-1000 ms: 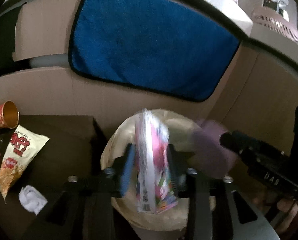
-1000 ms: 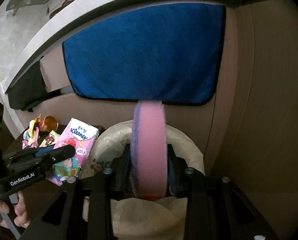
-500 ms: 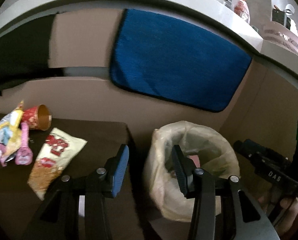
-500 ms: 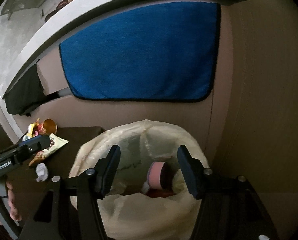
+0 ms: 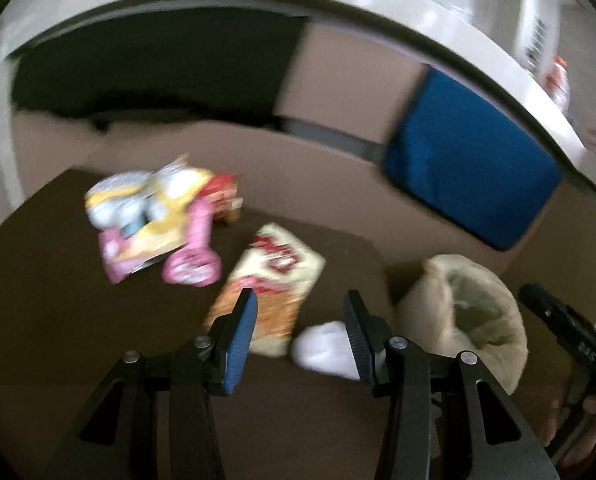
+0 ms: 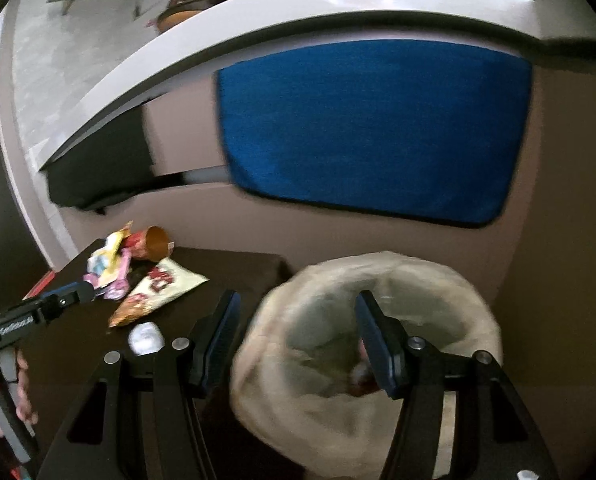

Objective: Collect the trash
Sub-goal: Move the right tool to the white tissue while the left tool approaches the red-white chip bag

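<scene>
My left gripper [image 5: 300, 314] is open and empty above the dark table [image 5: 58, 312]. A snack bag [image 5: 274, 280] and a crumpled white tissue [image 5: 326, 350] lie just ahead of it. Further left lie a yellow and pink wrapper pile [image 5: 150, 216] and a pink item [image 5: 192, 264]. My right gripper [image 6: 296, 322] is open and empty over the bin with the beige liner [image 6: 474, 320], which also shows in the left wrist view [image 5: 510, 328]. Pink trash [image 6: 362, 350] lies inside it. A tipped paper cup [image 6: 154, 242] lies at the table's back.
A blue towel [image 6: 374, 128] hangs on the beige cabinet front behind the bin, under a white countertop [image 6: 258, 12]. A black cloth [image 6: 98, 176] hangs to its left. The table edge borders the bin.
Both grippers opened and dropped their loads into the bin: the tissue pack from the left, the pink sponge from the right. The left gripper then swung left over the table.
</scene>
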The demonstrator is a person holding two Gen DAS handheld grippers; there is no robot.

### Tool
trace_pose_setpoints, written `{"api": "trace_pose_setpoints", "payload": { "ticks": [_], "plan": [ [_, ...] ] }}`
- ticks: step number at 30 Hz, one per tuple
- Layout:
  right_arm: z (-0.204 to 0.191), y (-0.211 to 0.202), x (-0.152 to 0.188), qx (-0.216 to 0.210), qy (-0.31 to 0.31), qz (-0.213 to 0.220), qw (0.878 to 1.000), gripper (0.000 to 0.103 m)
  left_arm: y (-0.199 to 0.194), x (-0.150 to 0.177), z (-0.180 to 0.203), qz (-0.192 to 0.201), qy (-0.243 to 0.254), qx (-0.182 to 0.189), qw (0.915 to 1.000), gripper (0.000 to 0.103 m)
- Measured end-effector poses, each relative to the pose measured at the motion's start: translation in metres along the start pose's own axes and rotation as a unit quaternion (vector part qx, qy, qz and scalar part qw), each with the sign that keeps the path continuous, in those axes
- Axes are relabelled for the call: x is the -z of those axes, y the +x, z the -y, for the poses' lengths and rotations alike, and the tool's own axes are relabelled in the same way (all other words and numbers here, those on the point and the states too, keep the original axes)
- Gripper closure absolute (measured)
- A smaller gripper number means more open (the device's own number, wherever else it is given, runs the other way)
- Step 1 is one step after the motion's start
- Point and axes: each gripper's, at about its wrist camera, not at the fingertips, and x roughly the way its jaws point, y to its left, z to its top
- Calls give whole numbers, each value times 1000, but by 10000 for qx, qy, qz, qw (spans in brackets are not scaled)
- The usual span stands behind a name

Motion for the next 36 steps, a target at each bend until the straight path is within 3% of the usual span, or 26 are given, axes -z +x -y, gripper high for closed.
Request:
{"api": "trace_pose_setpoints", "payload": {
  "ticks": [8,15,21,24,26,31,36],
  "plan": [
    [-39,24,10,-102,-390,-214,9990,46,9,25,-42,-332,-492,6,9982,57],
    [-35,26,14,-68,-315,-247,9992,46,31,23,-26,-373,-126,410,9984,57],
    [-30,26,21,-110,-236,-276,9993,46,46,11,-22,-560,-344,675,9956,57],
    [-25,26,25,-94,-168,-290,9994,46,49,17,-8,-701,-85,877,9936,57],
    [-21,26,27,-45,-129,-283,9995,46,51,24,1,-765,48,742,9943,57],
    [-5,21,29,22,32,-251,9997,46,48,15,3,-297,221,220,9991,57],
    [4,20,35,-14,119,-338,9994,46,85,12,3,-820,857,-139,9928,57]
  ]
}}
